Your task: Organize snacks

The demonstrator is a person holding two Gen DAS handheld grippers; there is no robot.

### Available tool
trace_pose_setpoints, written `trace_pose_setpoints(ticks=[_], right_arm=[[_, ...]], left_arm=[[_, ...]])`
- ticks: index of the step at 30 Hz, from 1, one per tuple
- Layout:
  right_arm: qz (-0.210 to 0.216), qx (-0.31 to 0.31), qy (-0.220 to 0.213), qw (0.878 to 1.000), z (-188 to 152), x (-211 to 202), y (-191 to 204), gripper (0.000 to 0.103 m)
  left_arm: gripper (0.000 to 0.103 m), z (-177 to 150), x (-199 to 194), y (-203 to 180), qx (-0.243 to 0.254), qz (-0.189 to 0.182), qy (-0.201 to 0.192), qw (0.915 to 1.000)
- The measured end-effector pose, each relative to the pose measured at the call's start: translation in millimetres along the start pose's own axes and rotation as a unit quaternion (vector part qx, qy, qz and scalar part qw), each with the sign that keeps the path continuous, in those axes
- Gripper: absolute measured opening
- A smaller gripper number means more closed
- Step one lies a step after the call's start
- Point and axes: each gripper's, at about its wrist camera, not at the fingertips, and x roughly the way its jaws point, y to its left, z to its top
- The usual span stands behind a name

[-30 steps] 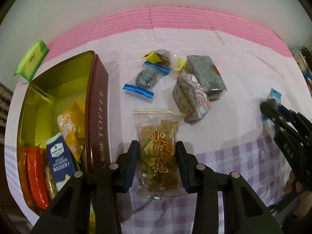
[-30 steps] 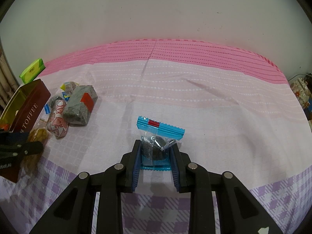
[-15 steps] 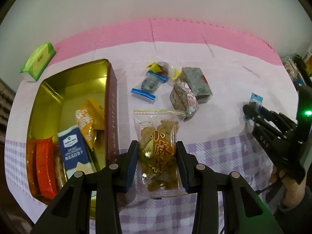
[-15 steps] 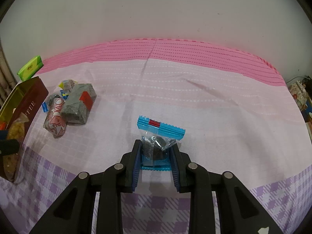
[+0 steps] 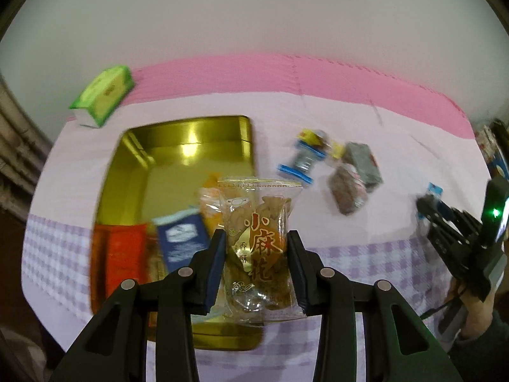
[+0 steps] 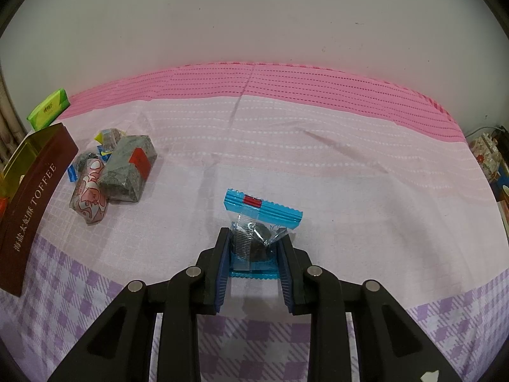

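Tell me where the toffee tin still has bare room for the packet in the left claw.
The far half of the tin is bare gold floor. Its near half is crowded with a red pack, a blue pack and an orange one. The left claw holds the twist-snack packet above it.

Rig look: two matte black plastic claws, same build.
Left claw (image 5: 256, 267) and right claw (image 6: 254, 269): blue ribbed pads on the fingers (image 6: 222, 267), round silver pins at the linkage joints. The right unit's body carries a green LED and a dark cable; the person's sleeve (image 5: 483, 347) is dark.
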Motion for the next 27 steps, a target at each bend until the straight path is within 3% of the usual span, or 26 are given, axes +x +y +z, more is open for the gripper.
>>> trace_pose_setpoints(ticks=[6, 14, 27], right_arm=[[-0.001, -0.002, 0.001, 1.000, -0.7, 0.4, 0.3, 0.026], [-0.002, -0.004, 0.003, 1.000, -0.2, 0.8, 0.8, 0.026], [-0.003, -0.007, 0.008, 1.000, 0.7, 1.2, 0.1, 0.026]], left_arm=[[0.039, 3.7, -5.9, 38.7, -0.028, 0.026, -0.006, 0.9993], [0.039, -6.7, 8.4, 80.8, -0.050, 0.071, 0.015, 0.9961], [0.039, -21.7, 32.9, 101.4, -0.037, 0.105, 0.042, 0.9929]])
